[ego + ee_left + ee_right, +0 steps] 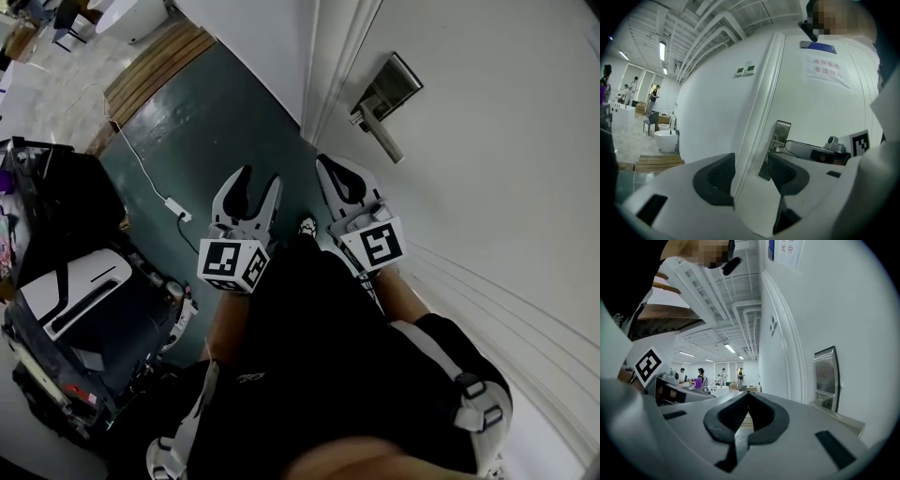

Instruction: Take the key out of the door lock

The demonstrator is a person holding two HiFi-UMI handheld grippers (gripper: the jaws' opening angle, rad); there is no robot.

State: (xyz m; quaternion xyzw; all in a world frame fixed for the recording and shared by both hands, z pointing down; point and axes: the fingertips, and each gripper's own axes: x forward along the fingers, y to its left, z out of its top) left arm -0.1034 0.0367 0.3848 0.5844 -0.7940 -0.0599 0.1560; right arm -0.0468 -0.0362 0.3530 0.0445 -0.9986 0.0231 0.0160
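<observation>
The white door [487, 141] fills the right of the head view, with a metal lock plate [394, 86] and a lever handle [382, 133] on it. I cannot make out the key at this size. My left gripper [262, 178] is open and empty, short of the door frame. My right gripper [324, 163] is shut with nothing in it, just below the handle. In the left gripper view the lock plate [779, 138] shows between the open fingers, and the left gripper [751, 164] holds nothing. In the right gripper view the lock plate [826, 376] stands right of the shut right gripper [749, 395].
The dark green floor [216, 112] carries a white cable with a power strip [174, 206]. A black and white equipment cart [80, 291] stands at the left. A wooden step [150, 67] and a white tub [131, 14] lie farther off. A printed sign [827, 69] hangs on the door.
</observation>
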